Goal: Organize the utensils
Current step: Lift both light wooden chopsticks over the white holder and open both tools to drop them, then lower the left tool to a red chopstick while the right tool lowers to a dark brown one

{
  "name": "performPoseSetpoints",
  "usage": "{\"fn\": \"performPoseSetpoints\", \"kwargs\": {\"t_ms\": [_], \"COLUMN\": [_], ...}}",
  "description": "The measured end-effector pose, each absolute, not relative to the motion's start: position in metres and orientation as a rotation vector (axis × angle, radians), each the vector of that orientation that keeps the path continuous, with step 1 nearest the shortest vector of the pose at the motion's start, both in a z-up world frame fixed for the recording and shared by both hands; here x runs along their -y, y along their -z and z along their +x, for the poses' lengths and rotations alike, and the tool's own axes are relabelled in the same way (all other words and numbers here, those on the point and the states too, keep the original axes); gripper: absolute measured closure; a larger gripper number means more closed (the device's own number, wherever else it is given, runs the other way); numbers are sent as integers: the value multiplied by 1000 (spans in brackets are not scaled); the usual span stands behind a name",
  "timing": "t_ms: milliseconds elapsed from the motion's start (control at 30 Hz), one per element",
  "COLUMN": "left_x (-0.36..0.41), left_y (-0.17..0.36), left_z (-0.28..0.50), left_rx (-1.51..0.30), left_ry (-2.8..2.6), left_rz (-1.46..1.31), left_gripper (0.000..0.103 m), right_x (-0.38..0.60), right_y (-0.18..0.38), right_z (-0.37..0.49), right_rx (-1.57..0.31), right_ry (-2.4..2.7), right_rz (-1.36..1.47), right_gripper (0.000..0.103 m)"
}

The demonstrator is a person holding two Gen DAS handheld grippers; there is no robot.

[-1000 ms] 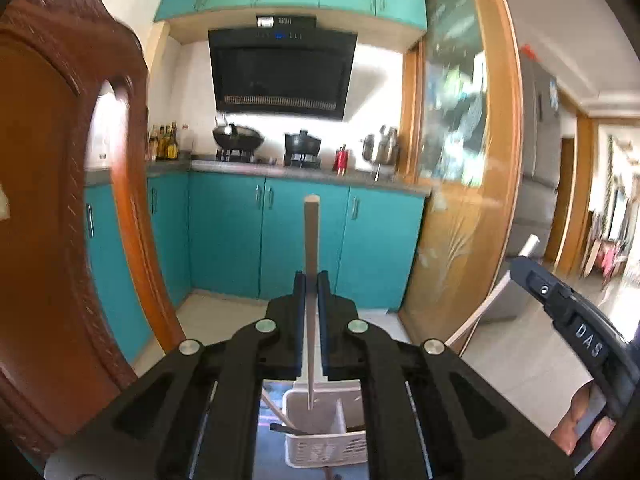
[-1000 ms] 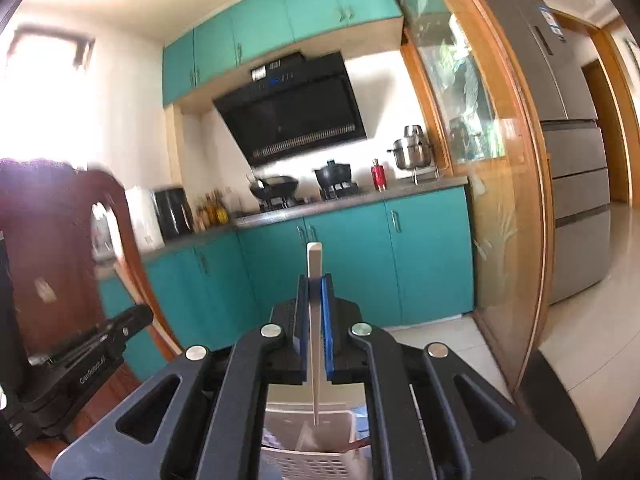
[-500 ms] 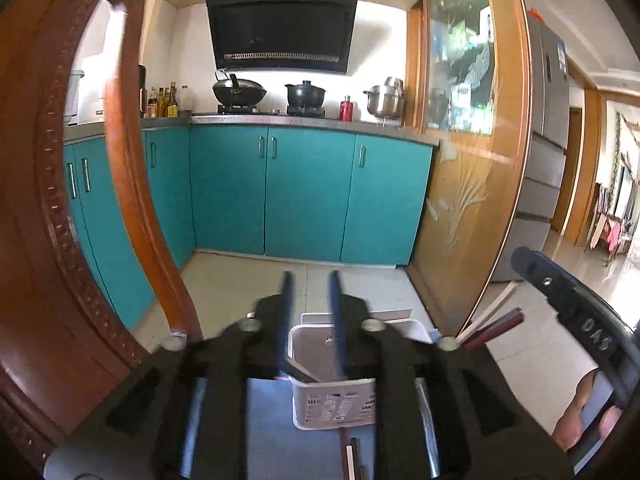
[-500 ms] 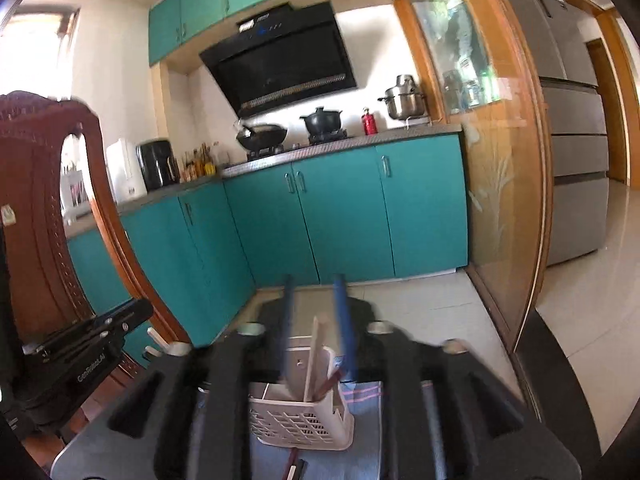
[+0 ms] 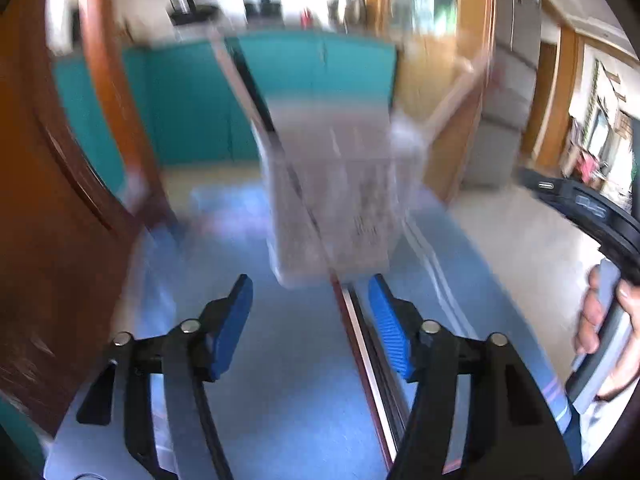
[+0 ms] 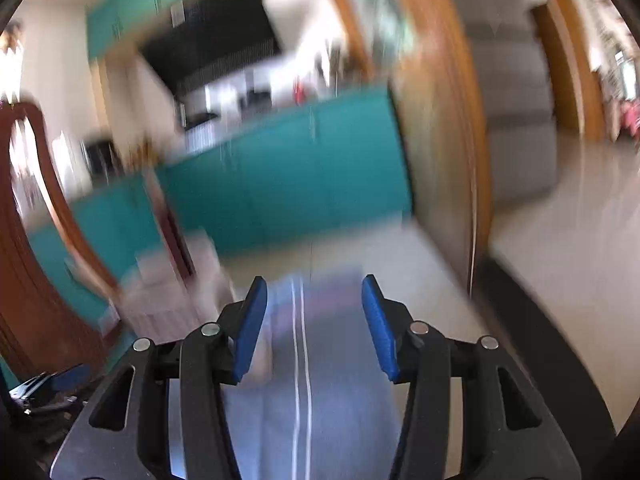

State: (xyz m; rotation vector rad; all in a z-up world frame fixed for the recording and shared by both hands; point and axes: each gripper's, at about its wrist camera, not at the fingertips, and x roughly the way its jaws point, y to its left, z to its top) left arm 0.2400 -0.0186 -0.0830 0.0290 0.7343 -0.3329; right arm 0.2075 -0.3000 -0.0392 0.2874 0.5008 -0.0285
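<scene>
With both frames motion-blurred, detail is limited: left gripper [image 5: 310, 320] and right gripper [image 6: 310, 316] are both spread wide, holding nothing. A dark chopstick [image 5: 362, 352] lies on the blue mat [image 5: 280, 380] just inside the left gripper's right finger. Beyond it stands the white utensil basket [image 5: 332, 208], sticks leaning out. Risk: a fast swing clips the basket and tips it.

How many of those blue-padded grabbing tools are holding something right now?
0. The left gripper has its jaws spread over the blue mat, nothing between them; the right gripper is equally open and empty.
</scene>
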Motion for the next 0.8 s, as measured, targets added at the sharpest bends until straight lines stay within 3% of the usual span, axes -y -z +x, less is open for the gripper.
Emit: {"fn": "performPoseSetpoints", "kwargs": {"t_ms": [67,167,267,333,400,467,800], "left_x": [28,46,52,50,46,41,4], "left_y": [111,144,147,147,147,145,132], "left_z": [243,244,237,233,231,227,240], "left_rx": [-837,-945,-926,-932,-939,-933,-939], "left_ry": [380,389,404,429,438,430,380], "left_rz": [26,121,152,147,131,126,-52], "left_gripper": [46,55,59,80,86,99,100], "right_x": [287,266,245,233,225,220,183], "right_y": [69,91,104,111,115,116,129], "right_z": [229,243,246,247,245,247,247], "right_rx": [-653,-764,-832,-866,-884,-895,-969], "right_ry": [-7,-63,-109,-133,-147,-154,-244], "right_rz": [272,236,185,161,147,137,15], "right_gripper": [54,54,54,54,54,54,54]}}
